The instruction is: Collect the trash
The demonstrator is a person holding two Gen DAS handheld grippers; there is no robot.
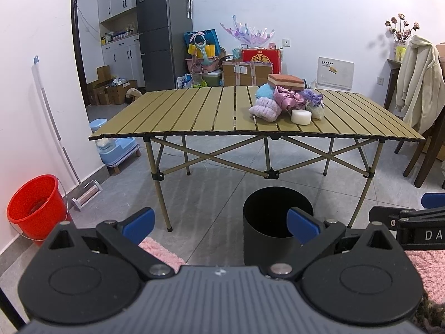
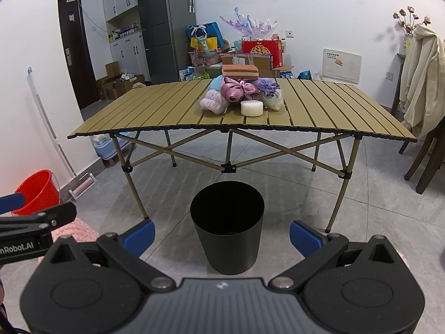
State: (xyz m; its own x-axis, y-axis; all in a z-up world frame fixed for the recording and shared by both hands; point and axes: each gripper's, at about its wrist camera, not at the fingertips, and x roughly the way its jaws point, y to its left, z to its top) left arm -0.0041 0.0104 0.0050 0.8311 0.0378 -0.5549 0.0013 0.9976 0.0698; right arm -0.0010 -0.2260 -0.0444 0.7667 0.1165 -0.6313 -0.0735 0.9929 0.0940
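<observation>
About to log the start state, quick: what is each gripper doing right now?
Left gripper: open, holding nothing.
Right gripper: open, holding nothing.

Black bin [image 2: 227, 228] stands open-topped before the table [image 2: 155, 105], floor around it bare.

bin [image 2: 227, 239]: matt black | table [image 2: 155, 105]: slatted, wood-look | rug [image 1: 161, 252]: fluffy pink | floor [image 2: 361, 208]: glossy tile
</observation>
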